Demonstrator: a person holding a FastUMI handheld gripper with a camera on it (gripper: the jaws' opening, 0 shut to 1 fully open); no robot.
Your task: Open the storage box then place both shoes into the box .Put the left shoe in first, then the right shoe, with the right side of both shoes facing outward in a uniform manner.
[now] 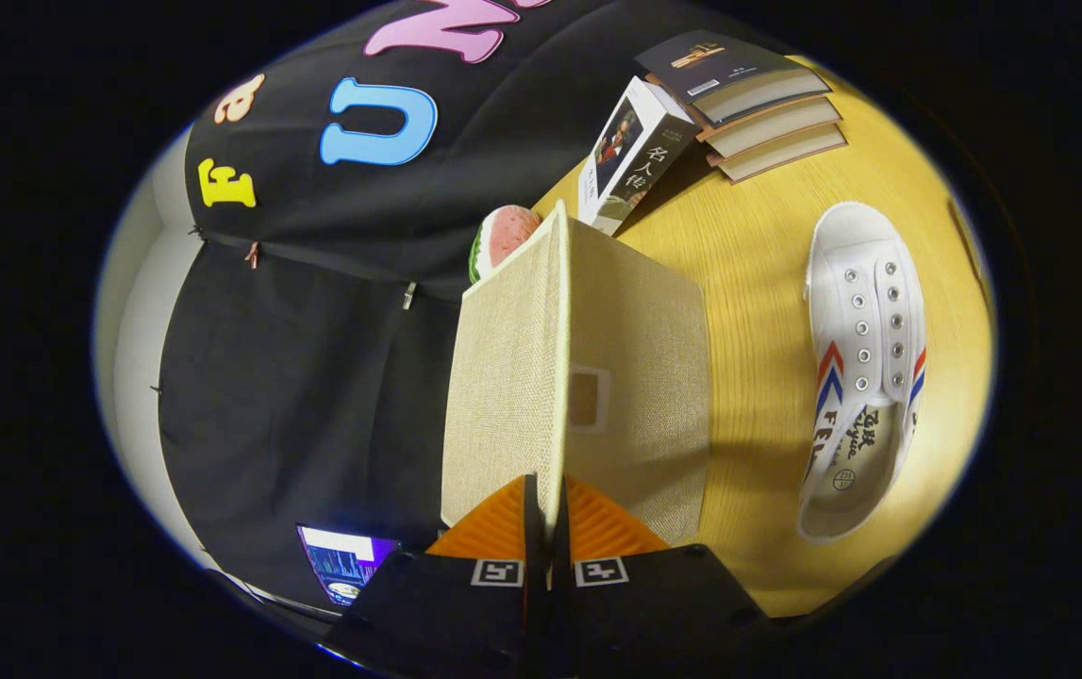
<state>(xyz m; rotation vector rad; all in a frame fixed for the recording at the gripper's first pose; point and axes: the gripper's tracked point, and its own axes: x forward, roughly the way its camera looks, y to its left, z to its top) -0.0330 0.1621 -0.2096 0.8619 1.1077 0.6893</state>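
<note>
Your gripper (545,528), at the bottom centre of the frame, has its two orange ribbed fingers (493,523) pinched nearly together on the thin edge of the beige woven-fabric lid panel (507,377) of the storage box. Both pads press on that edge, so you are clamped on the lid, not on the box body. The view is rolled sideways, which puts the yellow wooden tabletop (757,283) on the right of the frame.

The lid stands raised in the middle of the frame, running away from the fingers, with the beige fabric box face (640,330) and its small pale label window (588,398) just right of it. You appear to be in the opening step: the lid looks lifted, and no shoe has gone in yet.

One white canvas lace-less shoe with red and blue chevron stripes (866,368) lies on the table at the right of the frame, well apart from the box. Whether it is the left or the right shoe is hard to tell from here.

Next, you probably need to swing the lid fully clear so it stays open, let go, then find the left shoe first.

A stack of three books (767,108) and a boxed book (630,156) sit at upper right, and a watermelon-slice toy (503,236) peeks behind the lid.
</note>
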